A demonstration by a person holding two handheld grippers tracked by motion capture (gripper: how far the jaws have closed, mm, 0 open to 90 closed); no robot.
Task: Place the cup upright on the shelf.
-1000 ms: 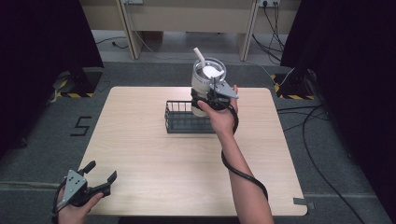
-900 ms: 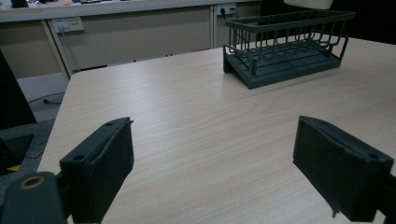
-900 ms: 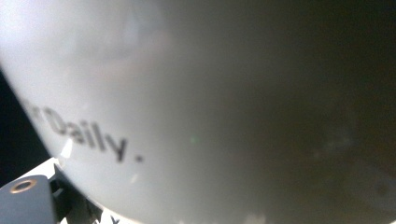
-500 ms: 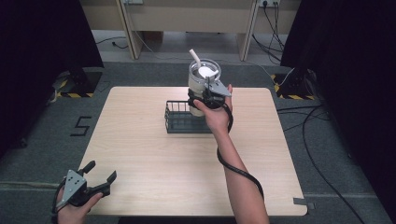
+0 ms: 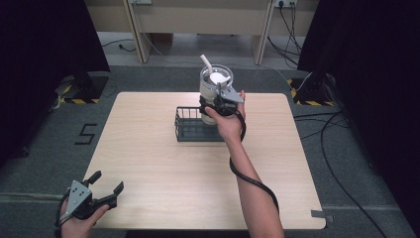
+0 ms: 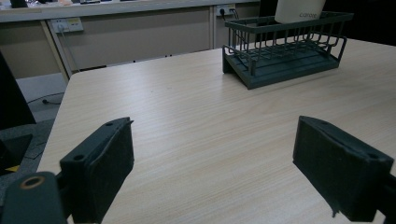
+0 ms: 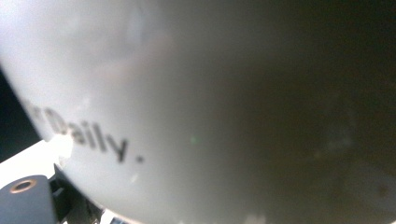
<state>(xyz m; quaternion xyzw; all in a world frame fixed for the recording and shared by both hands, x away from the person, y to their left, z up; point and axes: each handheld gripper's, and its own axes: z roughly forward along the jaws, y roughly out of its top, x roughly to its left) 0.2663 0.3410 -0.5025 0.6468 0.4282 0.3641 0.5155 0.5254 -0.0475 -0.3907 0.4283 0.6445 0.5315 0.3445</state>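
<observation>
While the right claw (image 5: 216,101) grips the white tumbler (image 5: 214,88) above the dark wire basket (image 5: 190,125), we treat a tip or a slip as the main hazard.

We see the tumbler held upright at the far middle of the counter (image 5: 148,163), its base inside or just over the right end of the basket; we cannot tell whether it rests on the basket floor. It carries a clear lid and a straw (image 5: 205,63), so it sits top-heavy, and a base that catches a basket wire may tilt it. The grip sits low on a smooth curved wall (image 7: 196,93), which may slide. The left claw (image 5: 106,191) stays clear at the near left corner, jaws spread wide and empty, too distant to steady anything.
</observation>
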